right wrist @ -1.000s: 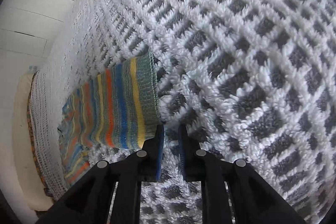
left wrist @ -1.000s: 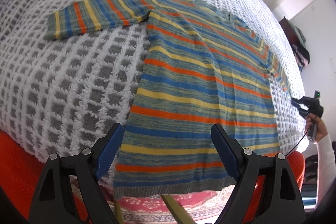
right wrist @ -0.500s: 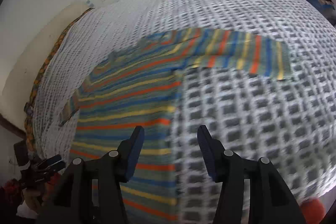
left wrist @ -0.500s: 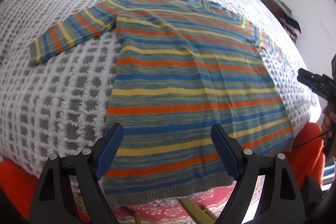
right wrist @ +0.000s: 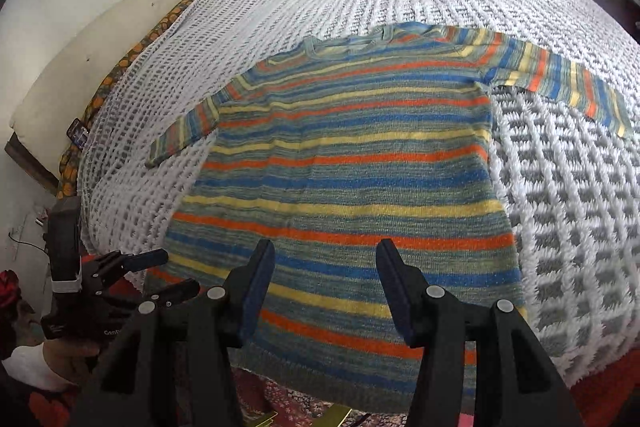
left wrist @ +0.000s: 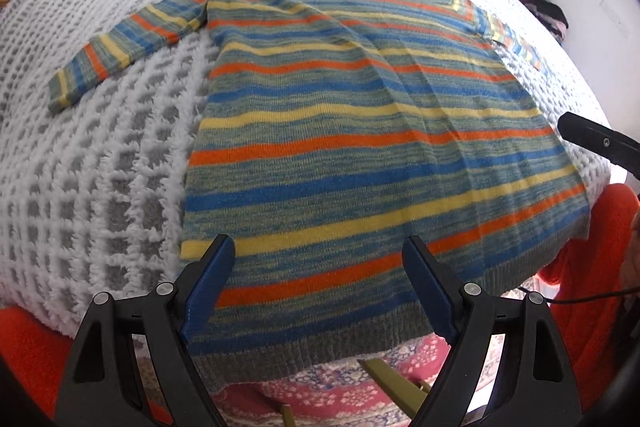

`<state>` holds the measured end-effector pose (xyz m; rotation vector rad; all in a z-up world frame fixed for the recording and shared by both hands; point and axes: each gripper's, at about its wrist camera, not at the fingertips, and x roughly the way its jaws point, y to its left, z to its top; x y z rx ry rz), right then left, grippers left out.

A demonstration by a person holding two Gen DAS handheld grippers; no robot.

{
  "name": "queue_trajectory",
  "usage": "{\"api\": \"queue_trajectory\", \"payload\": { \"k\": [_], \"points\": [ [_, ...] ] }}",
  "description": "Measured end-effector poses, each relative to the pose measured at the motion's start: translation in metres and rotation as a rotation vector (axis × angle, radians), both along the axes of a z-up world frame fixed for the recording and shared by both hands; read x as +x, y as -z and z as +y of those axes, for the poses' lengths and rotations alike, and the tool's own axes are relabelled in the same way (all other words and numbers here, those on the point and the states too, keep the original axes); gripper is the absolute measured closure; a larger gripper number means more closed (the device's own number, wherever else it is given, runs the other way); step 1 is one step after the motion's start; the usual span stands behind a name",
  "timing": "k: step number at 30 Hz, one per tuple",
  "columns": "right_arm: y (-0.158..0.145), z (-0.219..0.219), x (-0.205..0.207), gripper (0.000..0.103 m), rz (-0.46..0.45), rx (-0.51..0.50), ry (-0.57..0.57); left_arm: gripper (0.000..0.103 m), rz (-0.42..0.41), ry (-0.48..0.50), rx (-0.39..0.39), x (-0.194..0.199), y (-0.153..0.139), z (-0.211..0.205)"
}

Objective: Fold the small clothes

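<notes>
Left wrist view: orange, yellow and blue striped knit sweater (left wrist: 360, 131) lies flat at the near edge of the white-and-grey waffle bedspread (left wrist: 100, 155), hem overhanging.
Left gripper (left wrist: 320, 281) and right gripper (right wrist: 326, 285) both gape wide, empty; only the right wrist view shows the cream headboard (right wrist: 100, 39).

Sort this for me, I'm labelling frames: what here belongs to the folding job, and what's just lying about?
For the job:
sweater
left gripper, open
right gripper, open

Lying about:
bedspread
phone
rug
</notes>
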<state>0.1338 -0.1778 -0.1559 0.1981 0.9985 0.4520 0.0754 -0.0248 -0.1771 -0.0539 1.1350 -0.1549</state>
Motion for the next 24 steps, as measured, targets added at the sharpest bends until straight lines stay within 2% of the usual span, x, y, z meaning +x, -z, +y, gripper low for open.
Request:
{"api": "queue_trajectory", "payload": {
  "k": [9, 24],
  "points": [
    [-0.006, -0.011, -0.012, 0.05, -0.048, -0.008, 0.041, 0.016, -0.087, -0.031, 0.003, -0.008, -0.017, 0.008],
    [-0.002, -0.016, -0.016, 0.047, -0.045, 0.0, 0.064, 0.016, -0.087, -0.071, 0.007, -0.012, -0.015, 0.021]
  ]
}}
